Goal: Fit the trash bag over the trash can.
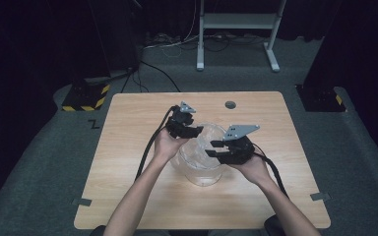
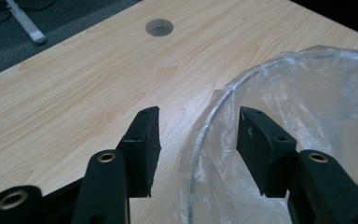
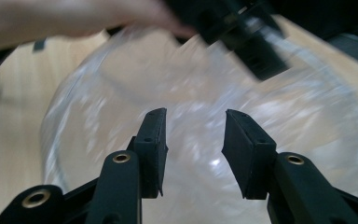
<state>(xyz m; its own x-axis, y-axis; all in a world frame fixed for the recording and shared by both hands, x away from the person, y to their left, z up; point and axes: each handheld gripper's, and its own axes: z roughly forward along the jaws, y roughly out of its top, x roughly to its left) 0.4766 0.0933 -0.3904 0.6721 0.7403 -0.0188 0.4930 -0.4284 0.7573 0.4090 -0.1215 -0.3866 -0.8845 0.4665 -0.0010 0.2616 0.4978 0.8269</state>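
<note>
A clear round container [image 1: 202, 164] lined with a thin clear plastic bag [image 2: 307, 93] stands in the middle of the wooden table [image 1: 128, 123]. My left gripper [image 1: 195, 130] is at its far left rim. In the left gripper view its jaws [image 2: 198, 126] are open and straddle the rim [image 2: 212, 116], one outside and one inside, with gaps on both sides. My right gripper [image 1: 212, 148] hovers over the container's right side. Its jaws [image 3: 195, 126] are open above the blurred bag [image 3: 98, 93], nothing between them. The left gripper [image 3: 256, 46] and its hand [image 3: 74, 18] show across the opening.
A round cable hole [image 1: 230, 104] sits in the table near the far edge. Grey tape marks [image 1: 81, 201] lie at both near corners. Beyond the table are a white desk frame [image 1: 236, 22] and a yellow-black striped base [image 1: 84, 98] on grey carpet.
</note>
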